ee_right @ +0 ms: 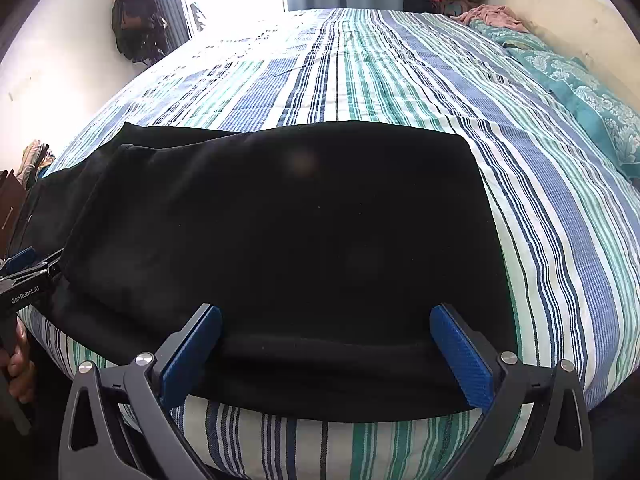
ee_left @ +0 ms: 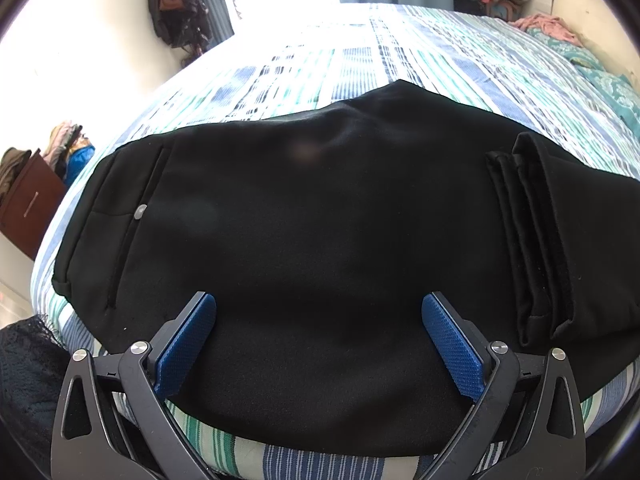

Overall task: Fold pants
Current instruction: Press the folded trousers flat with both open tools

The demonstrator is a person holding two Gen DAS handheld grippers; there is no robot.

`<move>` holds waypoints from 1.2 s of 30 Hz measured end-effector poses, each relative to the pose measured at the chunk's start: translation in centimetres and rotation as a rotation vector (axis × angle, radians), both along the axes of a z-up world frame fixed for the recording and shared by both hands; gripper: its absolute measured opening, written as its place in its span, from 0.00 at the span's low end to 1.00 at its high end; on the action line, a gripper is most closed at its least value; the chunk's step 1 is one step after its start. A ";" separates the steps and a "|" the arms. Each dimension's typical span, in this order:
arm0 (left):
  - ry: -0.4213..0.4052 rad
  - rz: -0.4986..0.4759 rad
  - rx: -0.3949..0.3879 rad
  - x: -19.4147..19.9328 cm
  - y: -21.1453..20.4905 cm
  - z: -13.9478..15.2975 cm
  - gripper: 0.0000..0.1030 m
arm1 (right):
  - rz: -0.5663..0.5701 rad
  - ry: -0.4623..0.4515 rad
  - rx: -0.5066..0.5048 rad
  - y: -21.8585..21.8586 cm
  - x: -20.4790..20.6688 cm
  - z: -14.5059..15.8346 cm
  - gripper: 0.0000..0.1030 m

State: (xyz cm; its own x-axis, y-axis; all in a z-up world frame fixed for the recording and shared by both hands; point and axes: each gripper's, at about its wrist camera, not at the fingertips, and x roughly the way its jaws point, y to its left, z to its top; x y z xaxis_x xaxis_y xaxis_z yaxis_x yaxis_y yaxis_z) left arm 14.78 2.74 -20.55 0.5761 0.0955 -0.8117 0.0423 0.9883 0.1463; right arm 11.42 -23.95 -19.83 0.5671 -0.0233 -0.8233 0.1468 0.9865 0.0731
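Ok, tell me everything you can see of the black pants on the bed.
The black pants lie flat near the front edge of the striped bedspread, already folded over into a wide slab. The cloth looks soft, matte and knit. A pocket seam with a small round silver stud shows at the left end in the left wrist view; at the right end the hems lie stacked in layers. The left gripper and the right gripper both stand open over the near edge, gripping nothing.

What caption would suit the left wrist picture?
Open left gripper poised over black pants lying partly folded on a striped bedspread.
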 end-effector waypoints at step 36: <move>0.000 0.001 0.004 0.0 -0.1 -0.1 0.99 | -0.012 -0.012 -0.030 0.3 -0.1 -0.1 1.00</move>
